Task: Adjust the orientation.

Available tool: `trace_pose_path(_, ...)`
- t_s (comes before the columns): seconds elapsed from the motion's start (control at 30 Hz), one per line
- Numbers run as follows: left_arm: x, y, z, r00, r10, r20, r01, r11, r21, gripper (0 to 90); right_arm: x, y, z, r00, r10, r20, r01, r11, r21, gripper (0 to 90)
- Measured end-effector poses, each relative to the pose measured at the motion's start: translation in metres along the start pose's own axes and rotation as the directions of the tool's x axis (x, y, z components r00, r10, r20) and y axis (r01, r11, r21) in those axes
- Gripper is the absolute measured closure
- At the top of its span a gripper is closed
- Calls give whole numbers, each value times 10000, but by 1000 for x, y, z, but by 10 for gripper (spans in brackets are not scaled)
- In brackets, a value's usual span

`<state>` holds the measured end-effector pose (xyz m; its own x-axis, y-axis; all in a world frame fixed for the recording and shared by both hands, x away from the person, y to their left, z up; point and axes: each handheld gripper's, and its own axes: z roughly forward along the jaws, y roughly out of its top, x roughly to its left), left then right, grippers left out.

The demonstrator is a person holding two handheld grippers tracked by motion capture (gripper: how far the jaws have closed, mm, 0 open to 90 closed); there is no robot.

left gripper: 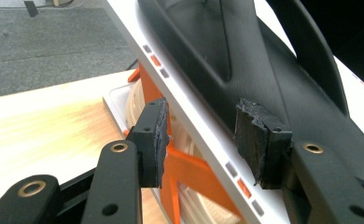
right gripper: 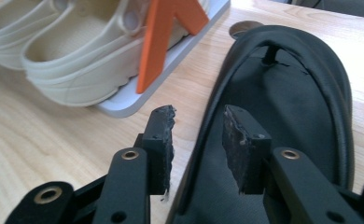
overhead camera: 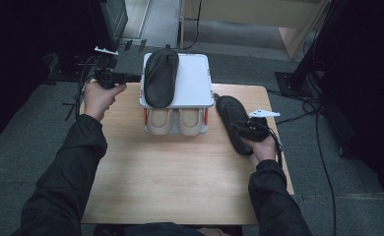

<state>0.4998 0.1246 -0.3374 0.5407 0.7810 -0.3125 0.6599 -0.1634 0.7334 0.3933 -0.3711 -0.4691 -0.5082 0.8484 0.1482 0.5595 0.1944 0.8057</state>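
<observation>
A white two-tier shoe rack (overhead camera: 195, 78) with orange struts (right gripper: 161, 37) stands at the back of the wooden table (overhead camera: 180, 172). One black flip-flop (overhead camera: 160, 78) lies on the left of its top shelf. A pair of beige clogs (overhead camera: 175, 122) sits on the lower shelf. My left gripper (overhead camera: 131, 77) is open at the rack's left side. One of its pads is under the shelf edge (left gripper: 189, 107) and the other over the flip-flop (left gripper: 264, 70). A second black flip-flop (overhead camera: 232, 115) lies on the table right of the rack. My right gripper (right gripper: 199, 140) is open and straddles its rim (right gripper: 208, 121).
Grey carpet surrounds the table. Cables (overhead camera: 323, 128) trail over the floor at the right, beside a dark stand base (overhead camera: 291, 81). A light wooden cabinet (overhead camera: 259, 10) stands at the back. Bare tabletop stretches in front of the rack.
</observation>
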Motion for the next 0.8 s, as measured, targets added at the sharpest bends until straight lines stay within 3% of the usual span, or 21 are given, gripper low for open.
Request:
trace_pose_path(0.27,6,-22,-4,9999,6,-139,-5,10000,68,546,-16,-2,6,9988,179,446,-186,9997,161,725)
trace_pose_path(0.4,11,-34,-5,9998,35,-195,-33,10000,63,543,-23,-8,10,9979,352,537,-385,9973,620,736)
trace_pose_path(0.6,11,-45,-2,9997,152,-188,-150,9998,88,543,-17,-12,20,9992,-83,399,38,9937,1119,726)
trace_pose_path(0.8,8,-58,0,9994,344,-83,-343,9993,126,541,-15,-12,22,9992,64,401,-111,9930,1174,726)
